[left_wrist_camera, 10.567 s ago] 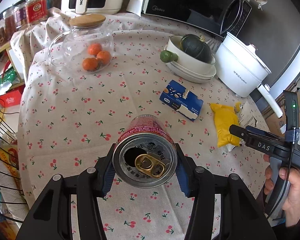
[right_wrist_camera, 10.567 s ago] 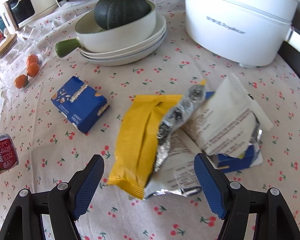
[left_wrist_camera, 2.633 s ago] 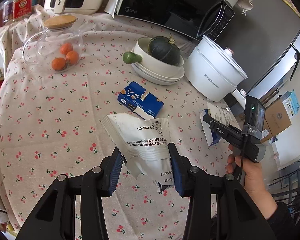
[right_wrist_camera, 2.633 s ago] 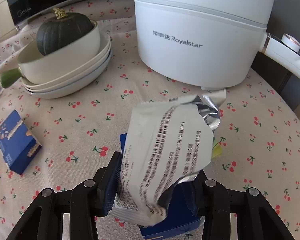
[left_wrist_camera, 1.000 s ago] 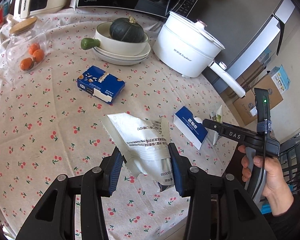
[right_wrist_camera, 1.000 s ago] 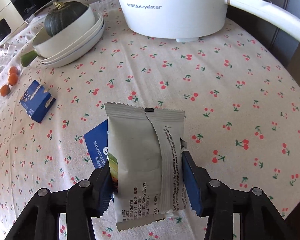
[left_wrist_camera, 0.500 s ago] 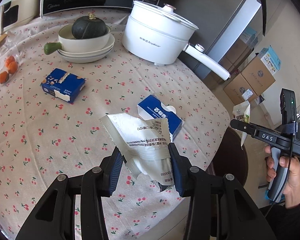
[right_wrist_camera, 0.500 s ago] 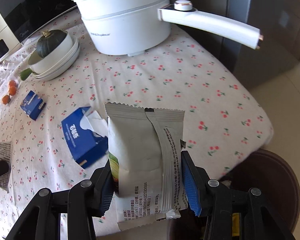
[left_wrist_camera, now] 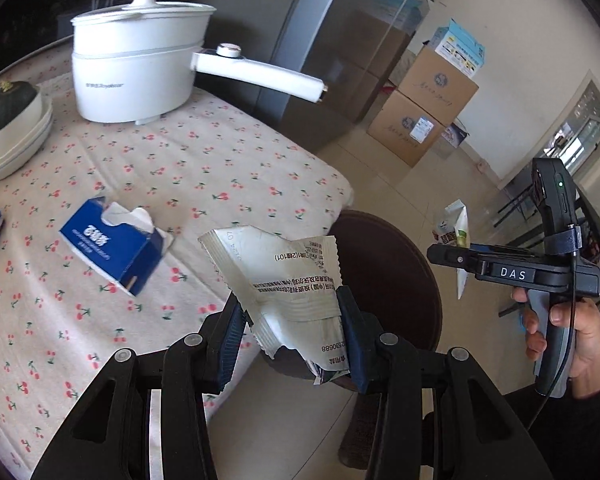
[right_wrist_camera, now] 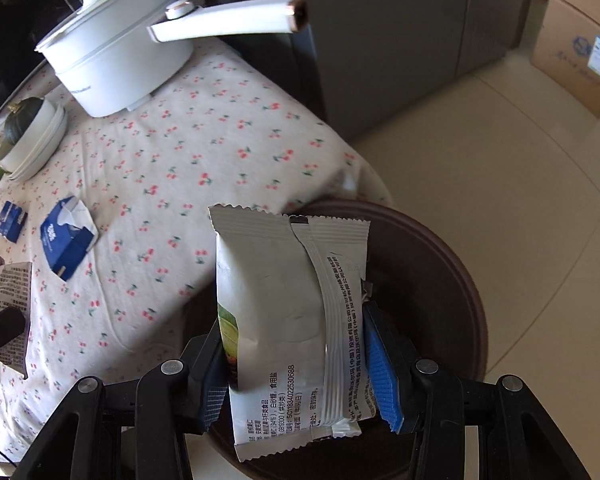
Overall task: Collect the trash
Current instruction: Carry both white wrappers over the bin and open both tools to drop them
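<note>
Holding wrappers over brown bin [right_wrist_camera: 452,248]: left gripper [left_wrist_camera: 292,336] torn wrapper [left_wrist_camera: 284,280], right gripper [right_wrist_camera: 296,364] white wrapper [right_wrist_camera: 284,300].

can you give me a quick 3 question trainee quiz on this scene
1. True or false: the left gripper is shut on a torn wrapper.
2. What does the right gripper hold above the brown bin? A) can B) white packet C) tissue box
3. What blue item lies on the tablecloth nearest the white pot?

Key: 1 true; 2 B; 3 the tissue box.
</note>
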`<state>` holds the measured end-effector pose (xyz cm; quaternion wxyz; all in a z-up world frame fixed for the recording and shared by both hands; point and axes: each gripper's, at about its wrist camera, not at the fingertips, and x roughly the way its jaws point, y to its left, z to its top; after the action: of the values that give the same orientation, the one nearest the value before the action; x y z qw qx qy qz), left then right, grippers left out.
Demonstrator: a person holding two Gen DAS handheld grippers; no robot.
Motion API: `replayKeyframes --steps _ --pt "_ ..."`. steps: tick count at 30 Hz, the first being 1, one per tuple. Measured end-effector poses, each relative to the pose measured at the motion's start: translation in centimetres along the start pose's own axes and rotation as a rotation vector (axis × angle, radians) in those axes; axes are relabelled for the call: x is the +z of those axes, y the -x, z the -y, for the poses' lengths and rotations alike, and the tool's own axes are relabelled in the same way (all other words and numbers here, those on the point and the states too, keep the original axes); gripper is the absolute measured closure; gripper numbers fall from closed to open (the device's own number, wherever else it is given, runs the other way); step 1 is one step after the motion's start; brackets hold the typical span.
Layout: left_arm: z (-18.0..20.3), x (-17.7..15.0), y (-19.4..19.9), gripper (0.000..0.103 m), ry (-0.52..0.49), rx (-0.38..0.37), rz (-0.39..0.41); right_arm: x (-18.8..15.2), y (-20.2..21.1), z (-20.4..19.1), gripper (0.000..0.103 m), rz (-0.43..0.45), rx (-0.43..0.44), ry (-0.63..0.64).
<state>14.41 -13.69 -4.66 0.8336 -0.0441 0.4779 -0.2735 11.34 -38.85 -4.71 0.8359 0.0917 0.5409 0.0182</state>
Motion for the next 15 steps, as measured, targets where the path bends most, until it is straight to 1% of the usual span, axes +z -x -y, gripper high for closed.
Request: replayKeyframes --steps 5,9,10,11,12,13,15 --pt "4.4 -0.2 -4.5 0.056 -0.098 -0.043 -0.064 -1.8 -0.6 3.2 0.05 -0.038 -0.039 -0.016" --pt "5.3 -0.4 -6.7 0.055 -0.133 -0.05 -0.09 -2.8 -0.9 5.2 0.05 -0.058 -0.035 -0.045" --pt "5.4 -0.4 -7.1 0.053 -0.137 -0.052 -0.09 -2.9 -0.9 5.6 0.05 -0.058 -0.034 -0.048" --pt "5.4 -0.4 -7.3 0.049 -0.138 -0.057 -0.091 -3.0 -0.8 5.9 0.05 -0.057 -0.035 -0.049" --pt "5.3 -0.4 -7.4 0.034 -0.132 -0.06 -0.093 -3.1 -0.7 6.1 0.05 -0.057 -0.036 -0.05" --pt "5.2 -0.4 -7.5 0.016 -0.122 -0.057 -0.091 -3.2 -0.7 6.4 0.05 -0.057 -0.038 -0.051" --pt "4.9 -0.3 -7.4 0.004 -0.122 -0.036 -0.095 -3.3 -0.7 6.7 0.05 -0.055 -0.04 -0.055"
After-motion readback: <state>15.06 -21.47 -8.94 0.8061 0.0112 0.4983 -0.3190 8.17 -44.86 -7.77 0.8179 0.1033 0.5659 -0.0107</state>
